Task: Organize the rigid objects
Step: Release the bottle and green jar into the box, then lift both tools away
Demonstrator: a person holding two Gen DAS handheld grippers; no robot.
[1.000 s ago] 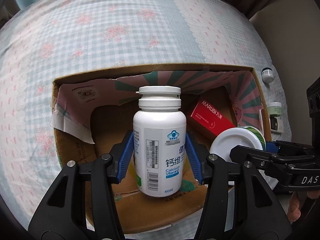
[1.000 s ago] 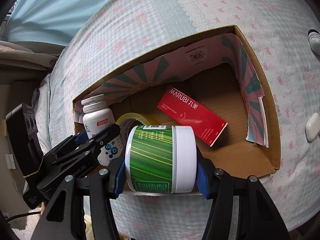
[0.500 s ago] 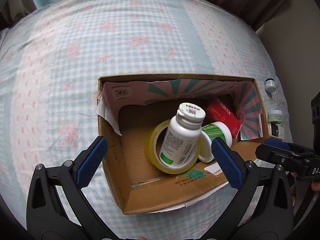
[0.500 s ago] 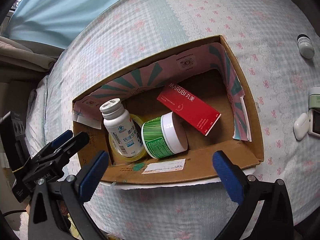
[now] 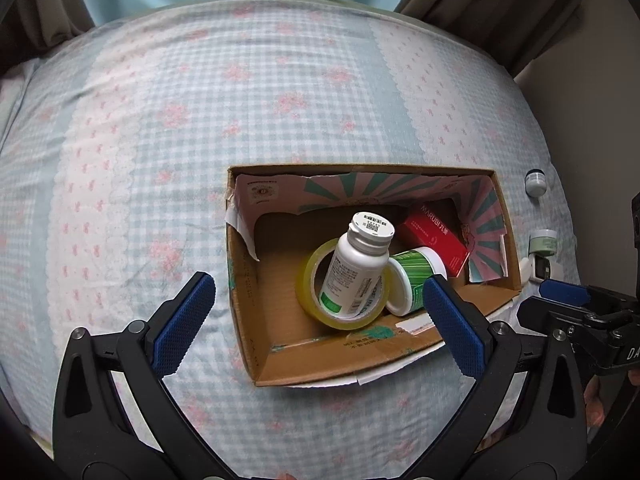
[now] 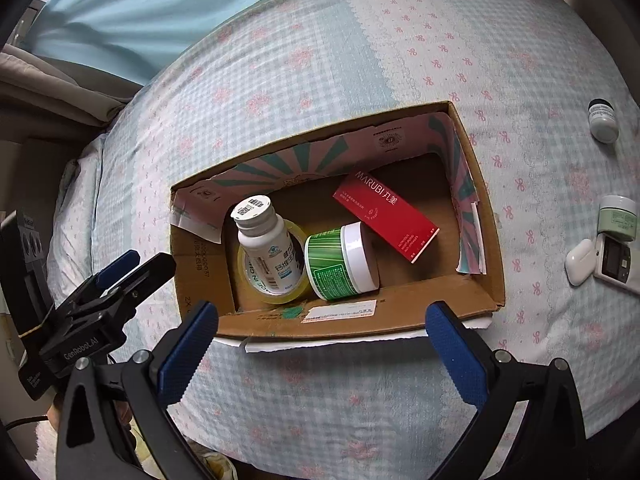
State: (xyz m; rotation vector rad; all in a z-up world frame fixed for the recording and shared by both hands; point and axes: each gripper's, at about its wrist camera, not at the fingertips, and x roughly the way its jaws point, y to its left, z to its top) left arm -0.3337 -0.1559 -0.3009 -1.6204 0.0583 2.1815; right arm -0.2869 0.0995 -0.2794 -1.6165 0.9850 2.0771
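Cardboard box point(image 6: 486, 280) holds my white bottle point(image 6: 270, 250) and green jar point(image 6: 336, 258); both grippers' fingers, just opened, gape empty; small jars point(image 6: 618, 216) remain on the bed point(image 6: 360, 40).

Bottle point(image 6: 269, 248) apparently inside tape roll point(image 6: 256, 280)

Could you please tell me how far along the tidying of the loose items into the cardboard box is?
Done: the cardboard box holds a white pill bottle leaning in a tape roll, a green jar and a red carton. In hand: nothing; the left tongs and right tongs are open. Left on the bedspread: two small jars, an earbud case.
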